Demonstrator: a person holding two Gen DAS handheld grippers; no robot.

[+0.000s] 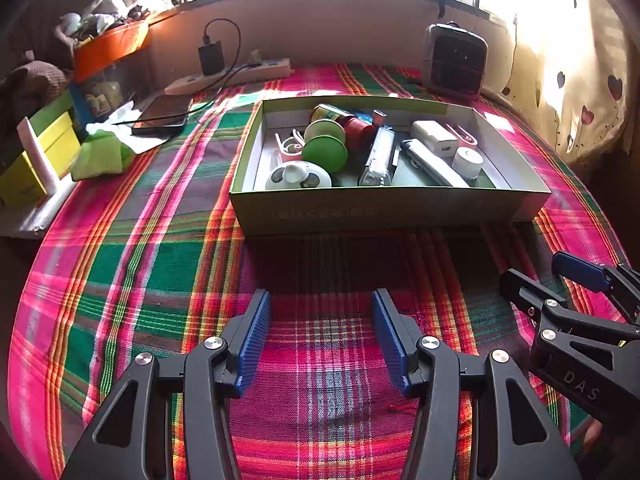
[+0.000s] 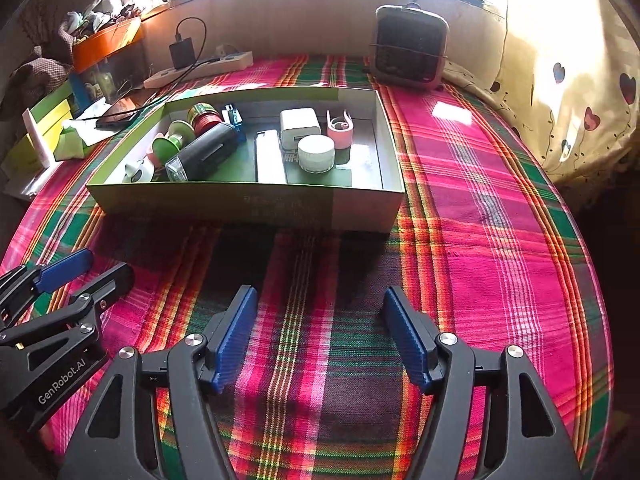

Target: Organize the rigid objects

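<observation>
Plaid cloth point(image 1: 160, 264): pink, green and orange checks; we see it spread under everything, and both tools hover above it.
Box point(image 1: 384, 208): an open, shallow green cardboard box lies on the cloth ahead of both tools (its near wall faces us).
Inside the box: we count a green spool point(image 1: 325, 153), a white round piece with grey spots point(image 1: 298, 176), a red cylinder point(image 1: 359, 131), a dark torch point(image 2: 204, 154), a white charger point(image 2: 300, 125), a white jar point(image 2: 316, 153) and a pink clip point(image 2: 339, 128), all loosely grouped.
Left tool point(image 1: 320, 340): blue pads set wide apart, nothing between them, well short of the box.
Right tool point(image 2: 320, 336): likewise wide, gripping nothing, beside the left one.
Beyond the box: a phone point(image 1: 164, 114) on its cable, a power strip point(image 1: 236, 76), a small heater point(image 1: 454, 60).
</observation>
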